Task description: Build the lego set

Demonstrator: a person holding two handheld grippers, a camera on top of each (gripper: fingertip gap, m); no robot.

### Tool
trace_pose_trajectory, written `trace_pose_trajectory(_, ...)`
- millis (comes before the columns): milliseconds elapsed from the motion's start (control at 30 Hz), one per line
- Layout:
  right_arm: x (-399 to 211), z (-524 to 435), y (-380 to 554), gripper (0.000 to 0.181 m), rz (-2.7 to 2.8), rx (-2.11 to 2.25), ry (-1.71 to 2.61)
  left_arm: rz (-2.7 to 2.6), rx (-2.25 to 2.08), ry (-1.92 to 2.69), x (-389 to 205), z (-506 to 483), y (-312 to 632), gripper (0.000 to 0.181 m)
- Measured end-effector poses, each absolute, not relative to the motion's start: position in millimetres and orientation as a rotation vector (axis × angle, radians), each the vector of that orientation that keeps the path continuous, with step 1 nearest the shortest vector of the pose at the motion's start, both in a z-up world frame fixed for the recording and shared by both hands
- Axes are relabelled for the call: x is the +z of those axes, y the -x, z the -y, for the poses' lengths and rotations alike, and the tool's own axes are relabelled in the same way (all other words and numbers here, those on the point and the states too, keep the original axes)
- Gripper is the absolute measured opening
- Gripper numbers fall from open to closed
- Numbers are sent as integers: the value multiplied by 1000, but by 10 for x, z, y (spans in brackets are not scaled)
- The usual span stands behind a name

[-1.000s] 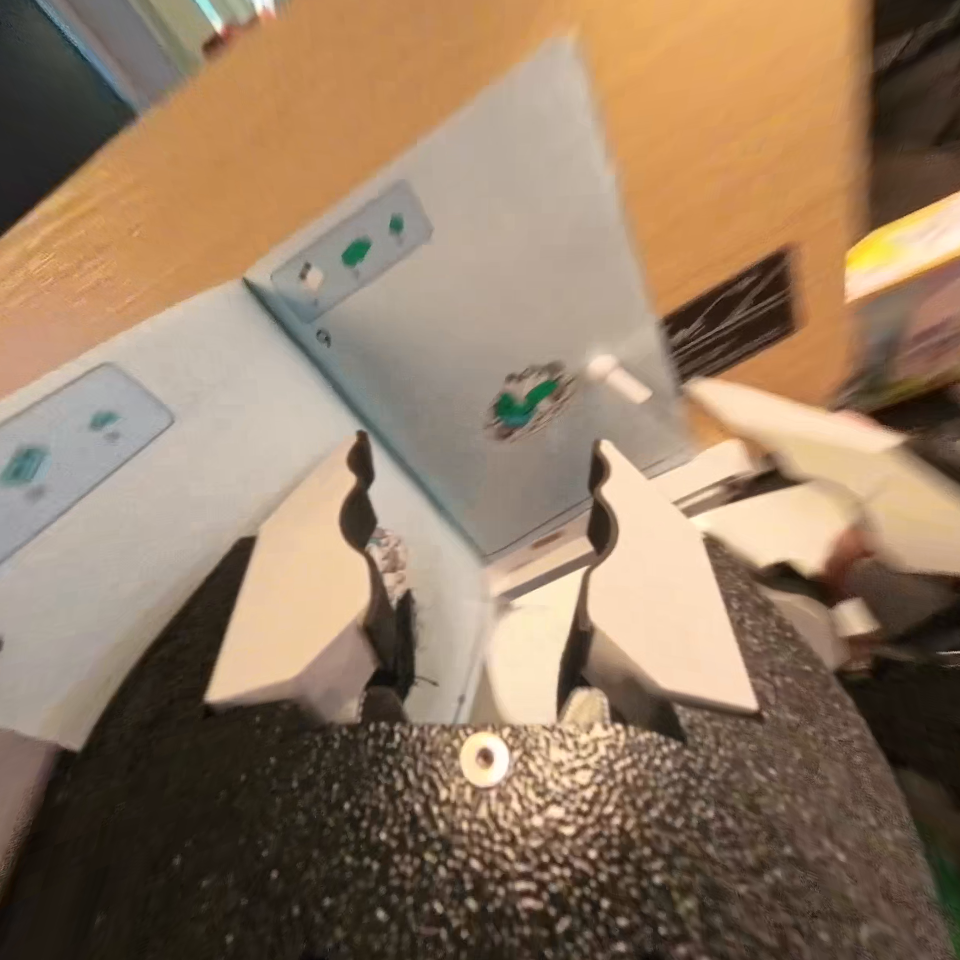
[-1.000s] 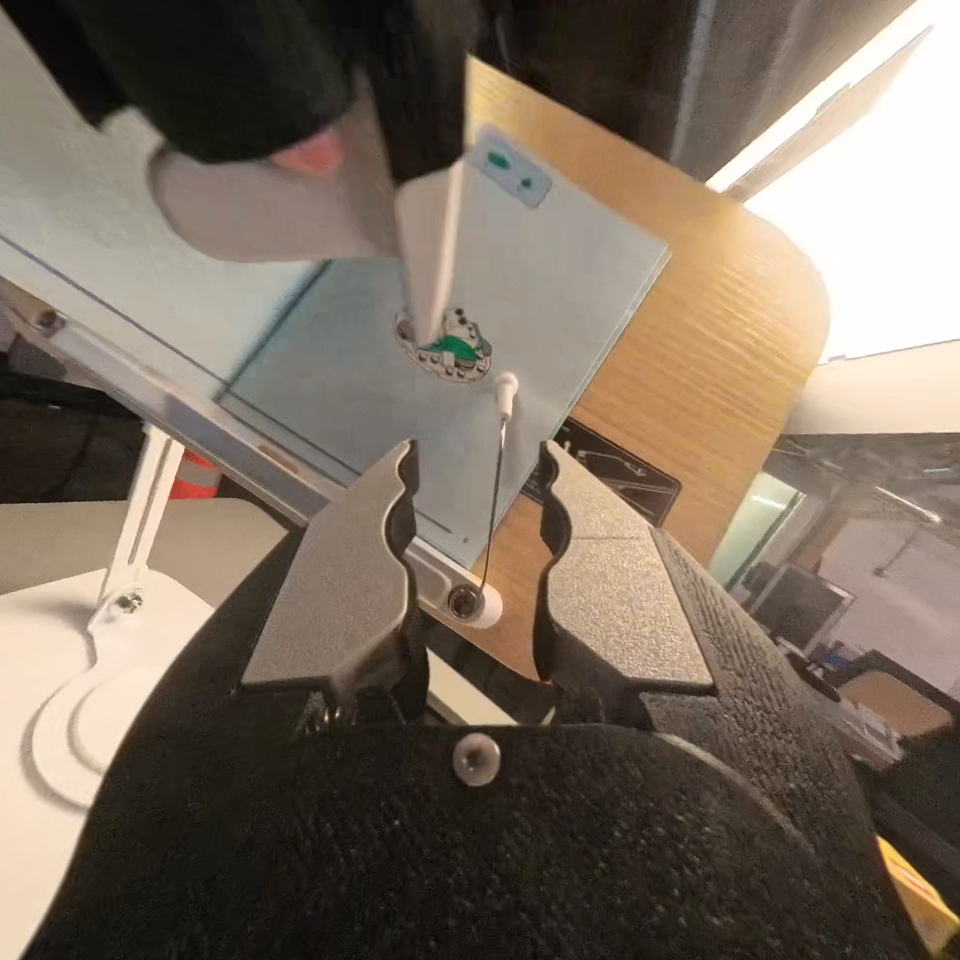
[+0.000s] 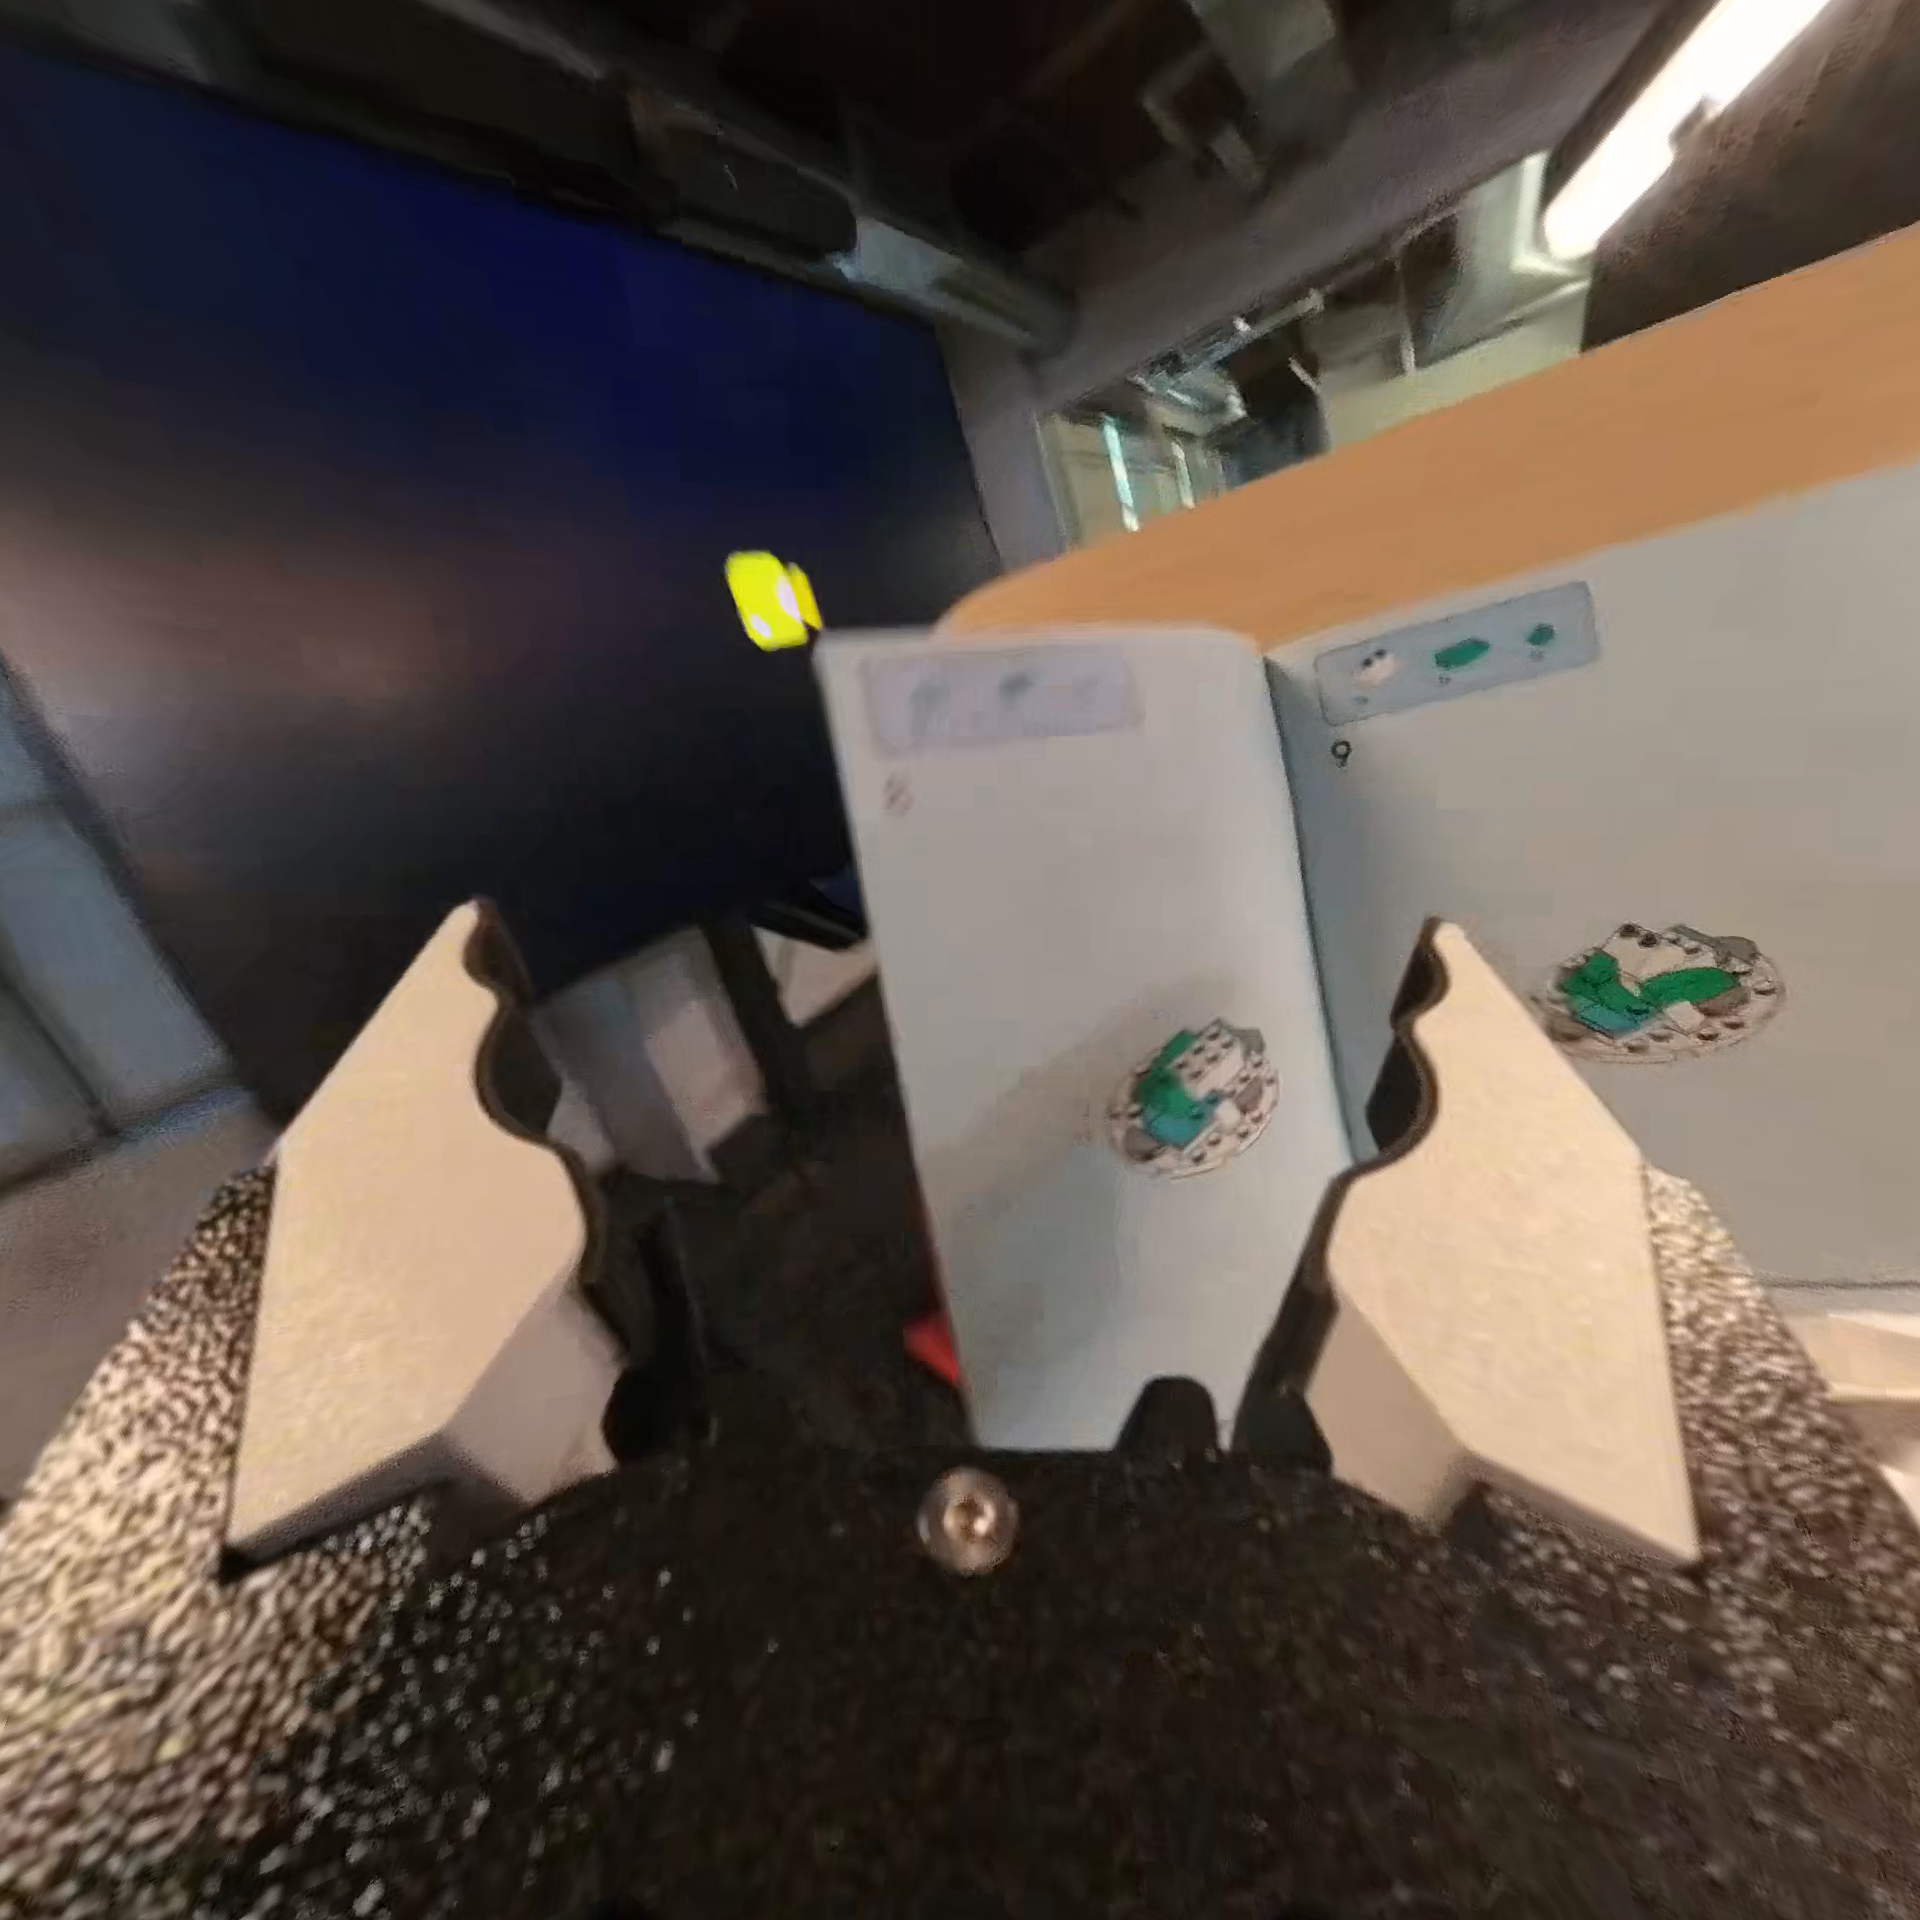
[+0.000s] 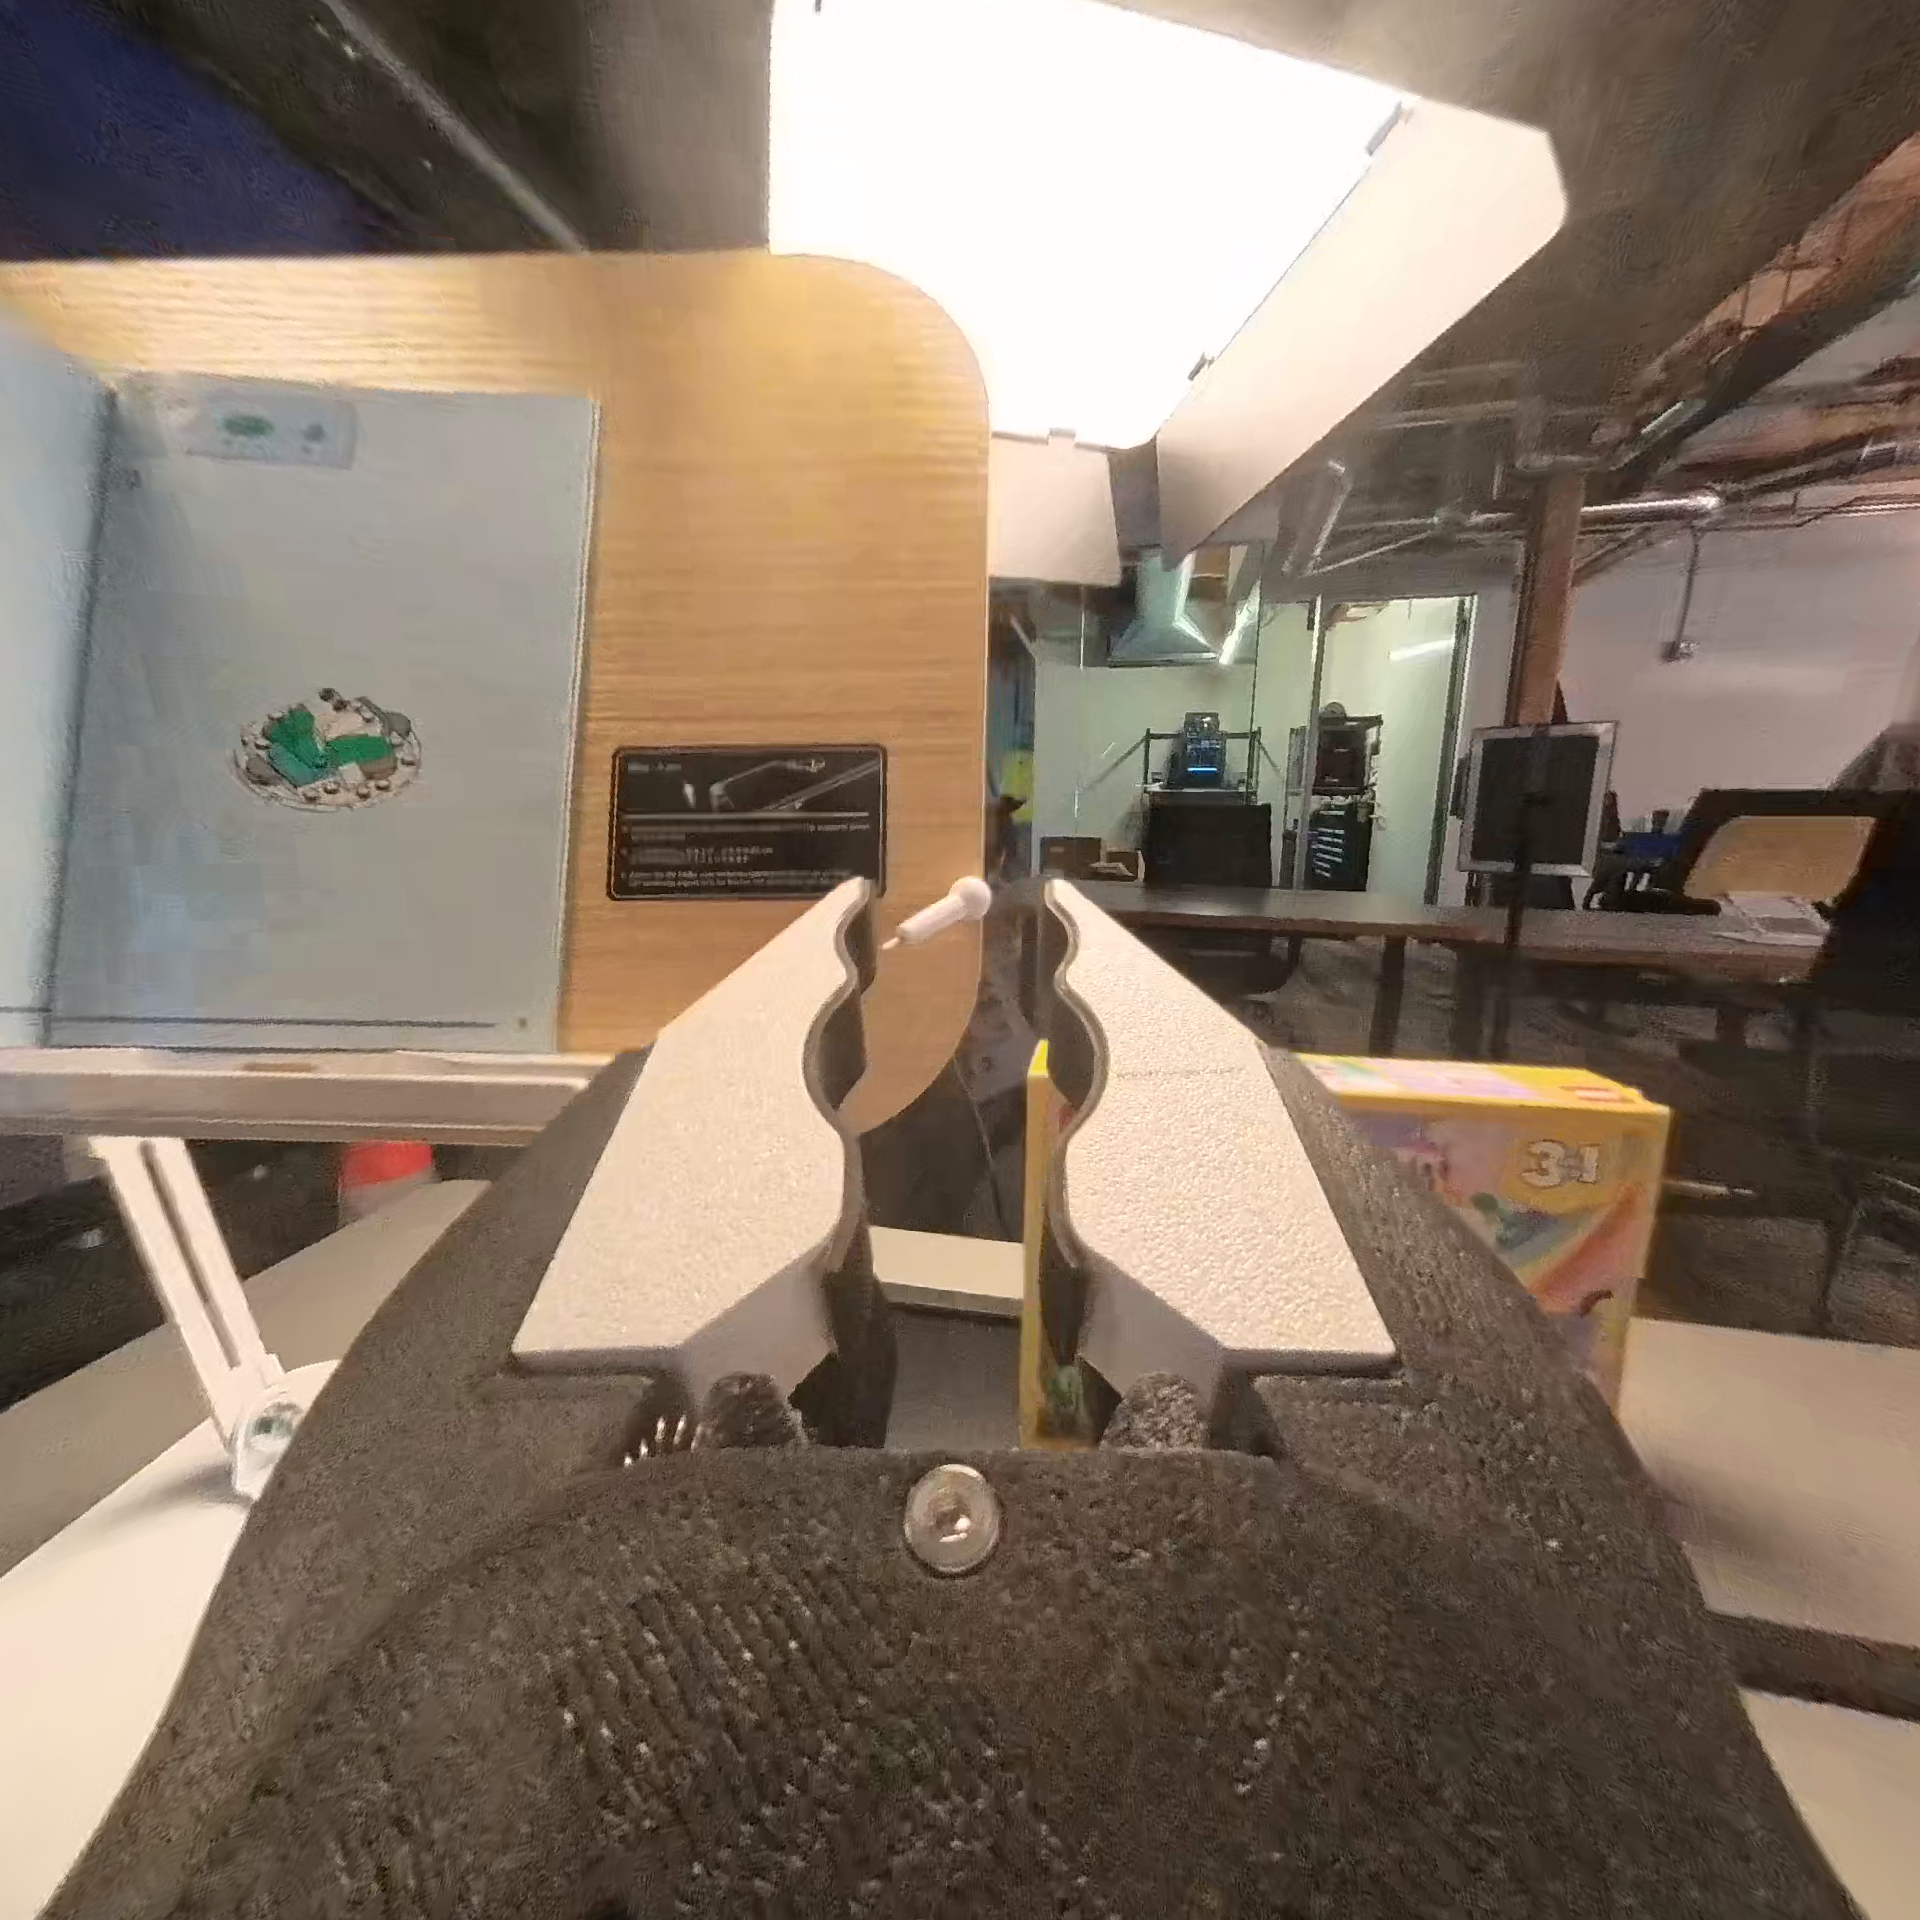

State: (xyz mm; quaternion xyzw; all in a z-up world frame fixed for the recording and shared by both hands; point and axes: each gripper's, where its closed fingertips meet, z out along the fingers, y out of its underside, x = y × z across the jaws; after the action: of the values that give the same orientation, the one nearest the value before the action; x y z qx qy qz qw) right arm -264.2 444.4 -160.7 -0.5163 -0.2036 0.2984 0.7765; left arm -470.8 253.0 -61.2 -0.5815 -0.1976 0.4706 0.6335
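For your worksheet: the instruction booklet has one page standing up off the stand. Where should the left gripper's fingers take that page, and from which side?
Pinch the raised page by its free left edge, coming in from the left. It curls out from the spine, both faces exposed, so the open left gripper probably can straddle it.

Support: pale grey-white flat tabletop (image 4: 1766,1455).
On it, right: yellow cardboard toy box (image 4: 1496,1205), upright.
On it, left: round white base (image 4: 156,1538) of a stand.
Stand's wooden board (image 4: 769,582): carries the open pale-blue instruction booklet (image 4: 343,831).
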Motion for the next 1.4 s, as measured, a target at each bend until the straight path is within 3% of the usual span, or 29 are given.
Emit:
trace_pose_trajectory(100,-1421,-4385,2486,28,444,644,1068,527,775,1503,-956,-2662,4853,145)
trace_pose_trajectory(133,-1342,-4367,2417,29,449,635,1048,520,634,1564,-1065,-2735,4816,117)
trace_pose_trajectory(200,-1150,-4342,2234,28,456,606,993,395,287,1615,-1130,-2914,4509,20)
trace_pose_trajectory(233,-1048,-4342,2118,30,460,585,966,373,197,1605,-1098,-2933,4407,0)
trace_pose_trajectory(467,-590,-4377,1134,26,591,504,860,123,175,1733,-447,-3143,3399,0)
trace_pose_trajectory(733,-1548,-4524,-131,18,872,366,999,-176,-56,1892,-176,-3659,1427,0)
trace_pose_trajectory(933,-2487,-4854,-1351,14,899,18,1135,-276,-384,1918,-748,-4268,152,0)
trace_pose_trajectory(1133,-2417,-5233,-2500,13,648,-131,1242,-179,-999,1979,-1548,-4722,-946,0)
trace_pose_trajectory(1267,-2399,-5362,-2733,12,579,-103,1284,-36,-1124,2018,-2166,-4867,-1029,0)
trace_pose_trajectory(1400,-2631,-5328,-2375,15,752,-31,1345,153,-1142,2088,-2766,-4899,-734,0)
